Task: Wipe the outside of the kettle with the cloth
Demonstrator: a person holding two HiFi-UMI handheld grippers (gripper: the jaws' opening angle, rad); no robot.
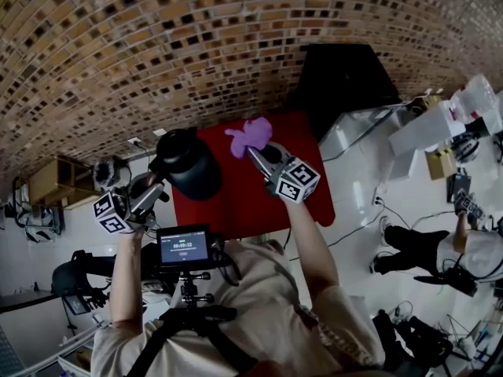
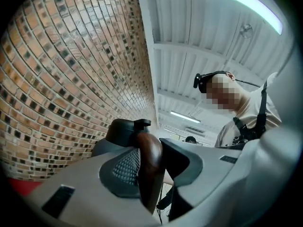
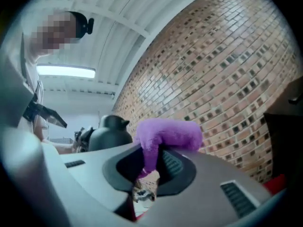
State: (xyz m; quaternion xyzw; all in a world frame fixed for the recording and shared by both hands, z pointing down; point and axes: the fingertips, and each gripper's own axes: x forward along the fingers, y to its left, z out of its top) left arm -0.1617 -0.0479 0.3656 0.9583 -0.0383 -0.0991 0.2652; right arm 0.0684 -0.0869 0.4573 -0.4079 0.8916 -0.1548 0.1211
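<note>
In the head view, our left gripper [image 1: 153, 188] meets the dark rounded kettle [image 1: 189, 163] at the left edge of the red table [image 1: 306, 199]. Our right gripper [image 1: 258, 154] carries a fluffy purple cloth [image 1: 250, 134] just right of the kettle, apart from it. In the left gripper view, the jaws clamp the kettle's glossy brown handle [image 2: 150, 169]. In the right gripper view, the jaws pinch the cloth [image 3: 170, 132], with the kettle [image 3: 108, 135] farther off at left.

One kettle [image 1: 189, 163], one purple cloth [image 1: 251, 134] at its two o'clock, one red table [image 1: 306, 195] — two grippers: left gripper [image 1: 154, 185], right gripper [image 1: 255, 154].
</note>
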